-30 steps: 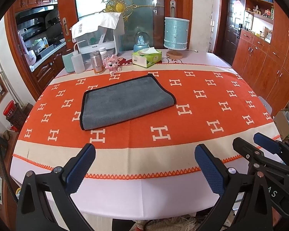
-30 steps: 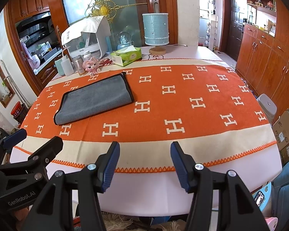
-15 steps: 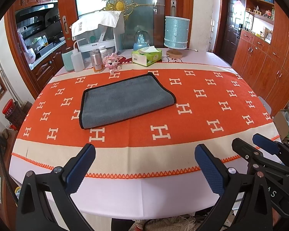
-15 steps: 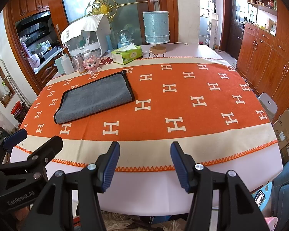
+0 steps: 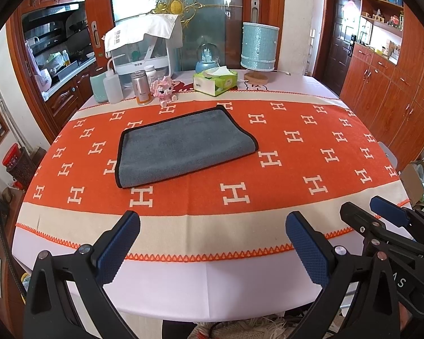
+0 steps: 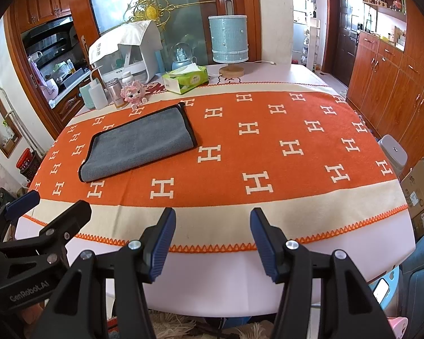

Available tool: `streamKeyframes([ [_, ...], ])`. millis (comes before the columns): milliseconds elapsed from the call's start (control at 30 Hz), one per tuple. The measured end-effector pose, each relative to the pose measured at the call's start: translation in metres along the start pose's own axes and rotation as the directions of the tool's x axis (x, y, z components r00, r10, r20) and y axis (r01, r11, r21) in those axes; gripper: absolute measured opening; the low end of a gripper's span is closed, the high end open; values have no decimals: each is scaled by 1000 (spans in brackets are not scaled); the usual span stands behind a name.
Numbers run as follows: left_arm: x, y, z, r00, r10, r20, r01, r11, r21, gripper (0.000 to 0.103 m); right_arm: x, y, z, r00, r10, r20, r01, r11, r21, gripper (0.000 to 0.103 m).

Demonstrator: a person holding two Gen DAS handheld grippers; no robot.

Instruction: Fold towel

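Observation:
A grey towel with black trim (image 5: pixel 183 147) lies folded flat on the orange H-pattern tablecloth (image 5: pixel 282 175), left of centre; it also shows in the right wrist view (image 6: pixel 140 144). My left gripper (image 5: pixel 212 227) is open and empty, held near the table's front edge, well short of the towel. My right gripper (image 6: pixel 212 220) is open and empty, also at the front edge, to the right of the towel. Each gripper shows at the side of the other's view.
At the table's far side stand a green tissue box (image 5: pixel 214 82), a blue lamp (image 5: pixel 258 49), a snow globe (image 5: pixel 207 56), a pink toy (image 5: pixel 163 88), bottles (image 5: pixel 113 86) and a white appliance (image 5: pixel 144 48). Wooden cabinets (image 5: pixel 395 90) line the right wall.
Both grippers have drifted very slightly; the towel has not moved. Both grippers stay open.

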State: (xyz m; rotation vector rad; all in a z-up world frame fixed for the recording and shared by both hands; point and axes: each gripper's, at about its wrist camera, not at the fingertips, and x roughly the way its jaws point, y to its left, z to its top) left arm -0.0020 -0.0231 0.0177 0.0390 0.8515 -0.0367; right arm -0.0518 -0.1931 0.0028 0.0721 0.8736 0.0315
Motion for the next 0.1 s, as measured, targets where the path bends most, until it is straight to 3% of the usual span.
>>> streamKeyframes([
  [100, 0, 0, 0, 1000, 0, 0, 0, 1000, 2, 102, 0, 0, 1, 1000, 0, -1, 0, 1000, -1, 55],
])
